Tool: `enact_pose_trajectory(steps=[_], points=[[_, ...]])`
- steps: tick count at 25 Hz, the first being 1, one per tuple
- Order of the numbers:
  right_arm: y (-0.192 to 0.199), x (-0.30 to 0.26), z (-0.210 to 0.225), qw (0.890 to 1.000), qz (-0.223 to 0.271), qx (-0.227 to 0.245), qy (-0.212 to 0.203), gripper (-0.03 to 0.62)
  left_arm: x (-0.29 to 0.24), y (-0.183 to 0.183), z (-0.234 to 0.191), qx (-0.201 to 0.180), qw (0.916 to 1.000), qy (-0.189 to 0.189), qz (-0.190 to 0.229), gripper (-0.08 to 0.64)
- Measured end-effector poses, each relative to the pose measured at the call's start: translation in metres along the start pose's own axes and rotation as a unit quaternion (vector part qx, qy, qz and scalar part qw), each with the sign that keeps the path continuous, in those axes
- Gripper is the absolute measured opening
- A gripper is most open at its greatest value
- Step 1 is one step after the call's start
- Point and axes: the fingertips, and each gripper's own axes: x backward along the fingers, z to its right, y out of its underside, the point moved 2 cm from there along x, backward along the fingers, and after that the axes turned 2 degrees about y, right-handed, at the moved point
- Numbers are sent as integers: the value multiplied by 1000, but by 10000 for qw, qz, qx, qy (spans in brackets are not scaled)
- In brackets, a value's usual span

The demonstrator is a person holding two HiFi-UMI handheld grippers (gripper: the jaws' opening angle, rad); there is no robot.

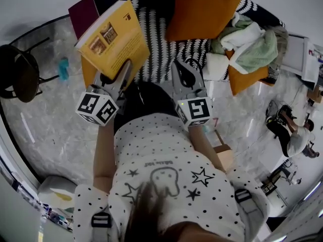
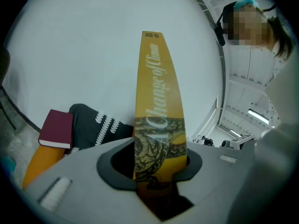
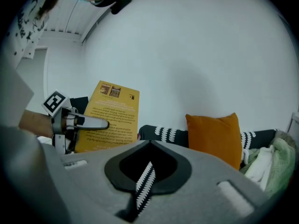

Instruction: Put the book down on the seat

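A yellow book (image 1: 113, 39) is held up in the air, spine toward my left gripper (image 1: 120, 73), above the left end of the seat. The left gripper view has the spine (image 2: 158, 101) standing upright between the jaws, which are shut on its lower end. The seat is a sofa with a black-and-white striped cover (image 1: 159, 44). My right gripper (image 1: 187, 75) hovers over the seat's front edge, to the right of the book; its jaws (image 3: 142, 185) are together with nothing in them. From the right gripper view, the left gripper (image 3: 79, 123) clamps the book (image 3: 112, 115).
An orange cushion (image 1: 202, 9) leans at the sofa's back. A maroon book (image 1: 83, 13) lies at the left end on another orange cushion (image 2: 39, 162). Crumpled towels and clothes (image 1: 247, 44) pile on the right end. A black stool (image 1: 20, 74) and a blue bottle (image 1: 63, 68) stand on the floor at left.
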Motion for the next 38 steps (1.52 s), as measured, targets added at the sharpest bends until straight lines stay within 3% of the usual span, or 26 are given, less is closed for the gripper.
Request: enact_pose_trajectory(steps=[7,14,26,38], points=[[21,1,-3,9998,-134,-171,11,-6,-19,23,-18,261,9995,90,-129,150],[41,-5,-19,9986,-351,-349,-160,-6,-38,65,-37,443,9962,450,-593,150],[63,-19,-55,9969,-390,-592,-344,-6,-52,127,-81,670,9897,544,-1142,150],[98,-29,-45,9943,-738,-708,-305,-6,-87,164,-117,958,9880,398,-1142,150]])
